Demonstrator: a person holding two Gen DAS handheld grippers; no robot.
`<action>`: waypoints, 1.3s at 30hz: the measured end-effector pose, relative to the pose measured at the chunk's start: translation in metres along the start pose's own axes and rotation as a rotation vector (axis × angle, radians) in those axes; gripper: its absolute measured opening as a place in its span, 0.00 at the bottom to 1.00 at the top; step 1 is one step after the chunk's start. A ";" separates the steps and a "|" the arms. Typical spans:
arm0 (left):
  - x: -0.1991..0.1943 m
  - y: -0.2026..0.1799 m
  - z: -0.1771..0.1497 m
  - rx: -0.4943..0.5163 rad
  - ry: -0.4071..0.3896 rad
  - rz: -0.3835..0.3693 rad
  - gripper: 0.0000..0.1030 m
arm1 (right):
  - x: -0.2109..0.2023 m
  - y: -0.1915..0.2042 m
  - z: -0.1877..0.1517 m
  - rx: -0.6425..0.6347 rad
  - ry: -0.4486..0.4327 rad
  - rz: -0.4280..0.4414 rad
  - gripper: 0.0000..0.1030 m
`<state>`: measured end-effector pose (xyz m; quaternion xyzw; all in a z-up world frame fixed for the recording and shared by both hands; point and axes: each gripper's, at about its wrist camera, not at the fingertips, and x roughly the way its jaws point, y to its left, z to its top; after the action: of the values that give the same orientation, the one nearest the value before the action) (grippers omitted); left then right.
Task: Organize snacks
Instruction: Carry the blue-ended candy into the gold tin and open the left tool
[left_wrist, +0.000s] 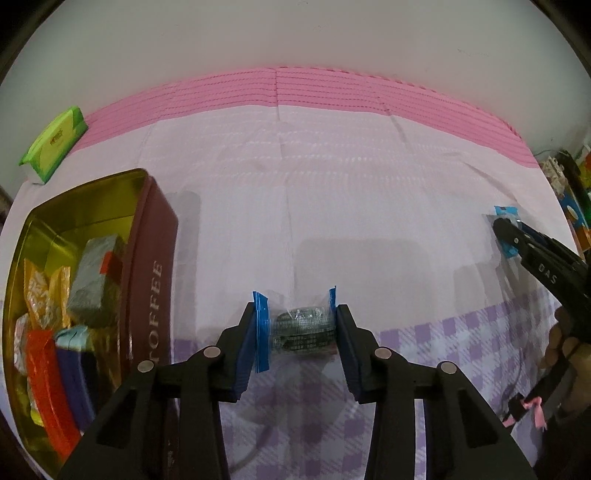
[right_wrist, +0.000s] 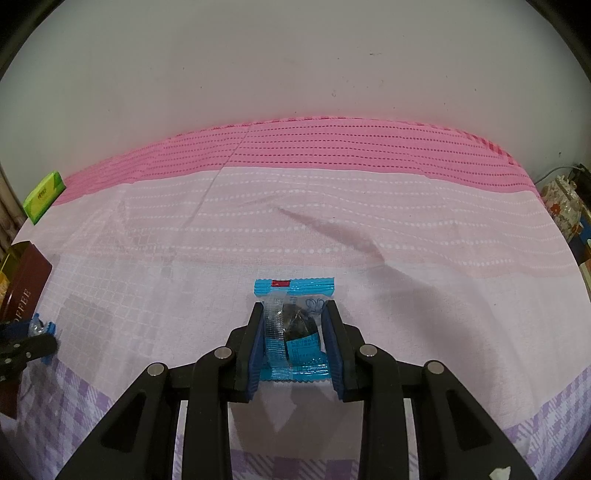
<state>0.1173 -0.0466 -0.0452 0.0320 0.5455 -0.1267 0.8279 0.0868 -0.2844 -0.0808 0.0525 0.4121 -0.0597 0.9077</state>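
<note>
My left gripper is shut on a blue and clear snack packet with a dark biscuit inside, held just right of the brown toffee tin. The tin stands open with several wrapped snacks in its gold inside. My right gripper is shut on a second blue snack packet, which lies on the pink cloth. The right gripper also shows in the left wrist view, and the left gripper in the right wrist view.
A green tissue pack lies at the far left edge of the table, also in the right wrist view. A white wall stands behind the table. Colourful clutter sits past the right edge.
</note>
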 end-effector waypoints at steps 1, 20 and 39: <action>-0.003 0.001 -0.002 -0.003 -0.003 -0.001 0.40 | 0.000 0.000 0.000 -0.001 0.000 -0.001 0.28; -0.054 -0.002 -0.010 0.031 -0.093 0.003 0.40 | -0.001 0.004 0.000 -0.012 0.003 -0.020 0.28; -0.092 0.067 -0.013 -0.104 -0.192 0.129 0.40 | -0.002 0.005 0.000 -0.016 0.003 -0.028 0.27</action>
<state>0.0877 0.0364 0.0272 0.0116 0.4663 -0.0474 0.8833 0.0867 -0.2790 -0.0790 0.0398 0.4145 -0.0690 0.9066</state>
